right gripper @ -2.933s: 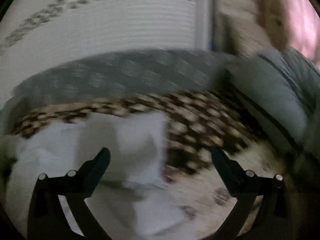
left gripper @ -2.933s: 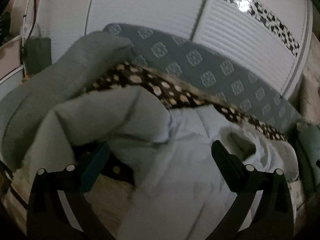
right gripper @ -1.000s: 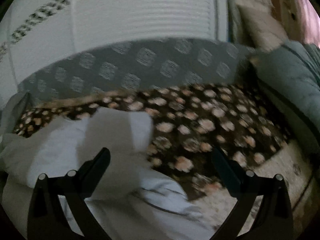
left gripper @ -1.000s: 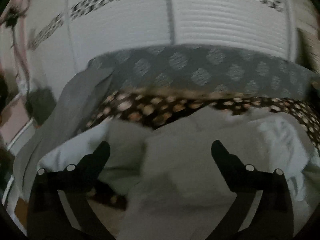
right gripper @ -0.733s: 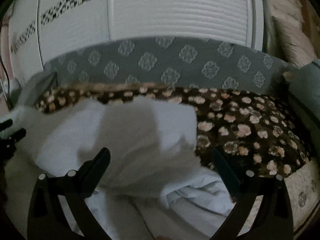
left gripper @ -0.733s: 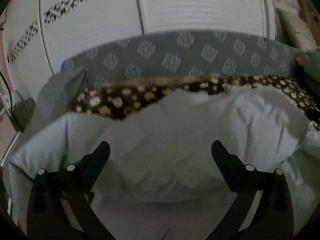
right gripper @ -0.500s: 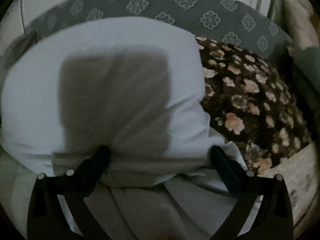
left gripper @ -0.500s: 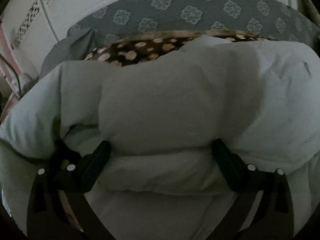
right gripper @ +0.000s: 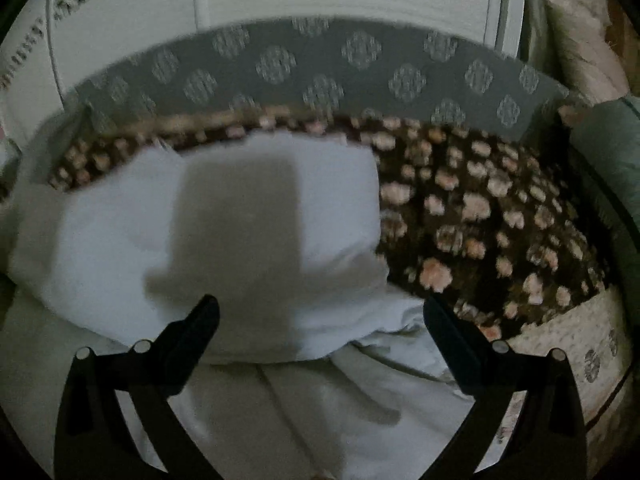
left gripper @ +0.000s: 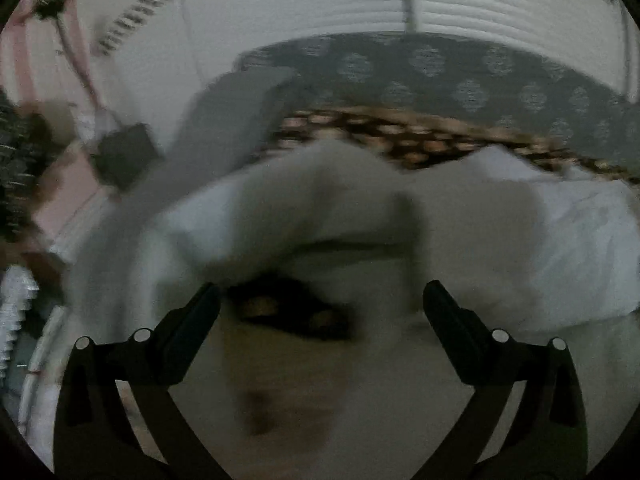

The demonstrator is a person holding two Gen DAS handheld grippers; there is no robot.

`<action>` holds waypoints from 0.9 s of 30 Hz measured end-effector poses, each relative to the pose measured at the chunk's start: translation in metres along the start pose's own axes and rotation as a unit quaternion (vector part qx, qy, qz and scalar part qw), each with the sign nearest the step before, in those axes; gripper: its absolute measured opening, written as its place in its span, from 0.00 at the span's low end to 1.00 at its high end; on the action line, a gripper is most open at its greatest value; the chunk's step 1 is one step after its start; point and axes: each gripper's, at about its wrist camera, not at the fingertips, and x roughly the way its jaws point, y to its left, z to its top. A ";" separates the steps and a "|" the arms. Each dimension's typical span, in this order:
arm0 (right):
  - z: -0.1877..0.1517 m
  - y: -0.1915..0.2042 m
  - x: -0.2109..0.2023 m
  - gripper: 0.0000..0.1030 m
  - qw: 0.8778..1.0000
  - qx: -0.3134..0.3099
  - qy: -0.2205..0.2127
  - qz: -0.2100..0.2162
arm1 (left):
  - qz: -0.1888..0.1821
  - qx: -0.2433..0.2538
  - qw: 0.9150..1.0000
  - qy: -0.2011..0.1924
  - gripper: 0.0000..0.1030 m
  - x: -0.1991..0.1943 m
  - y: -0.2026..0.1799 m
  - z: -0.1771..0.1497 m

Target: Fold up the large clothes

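Seemingly both claws, left claw [left gripper: 321,300] and right claw [right gripper: 321,314], gape above pale garment [right gripper: 256,216].

Both your wrist cameras look low and close over the pale garment [left gripper: 500,240] [right gripper: 240,220] toward the grey patterned headboard [left gripper: 460,76] [right gripper: 340,68], sharing both.

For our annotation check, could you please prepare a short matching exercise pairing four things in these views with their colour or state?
Things:
1. garment
2. bedspread
3. headboard cushion
4. right gripper

Descriptions:
A. grey with pale medallions
B. jaws wide apart, holding nothing
C. pale, bunched in folds
D. dark with pinkish flowers

Pairs: 1-C, 2-D, 3-A, 4-B
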 end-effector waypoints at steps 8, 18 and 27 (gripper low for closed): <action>0.004 -0.043 -0.063 0.98 0.998 0.040 -0.039 0.007 | 0.054 -0.048 0.994 0.079 0.97 -0.007 0.069 -0.039; -0.020 -0.086 -0.126 0.98 0.996 0.069 -0.053 0.005 | 0.001 -0.008 0.979 0.203 0.22 0.030 0.058 -0.084; -0.013 -0.106 -0.154 0.98 0.994 0.067 -0.090 -0.011 | -0.113 -0.027 0.985 0.125 0.10 -0.034 0.052 -0.032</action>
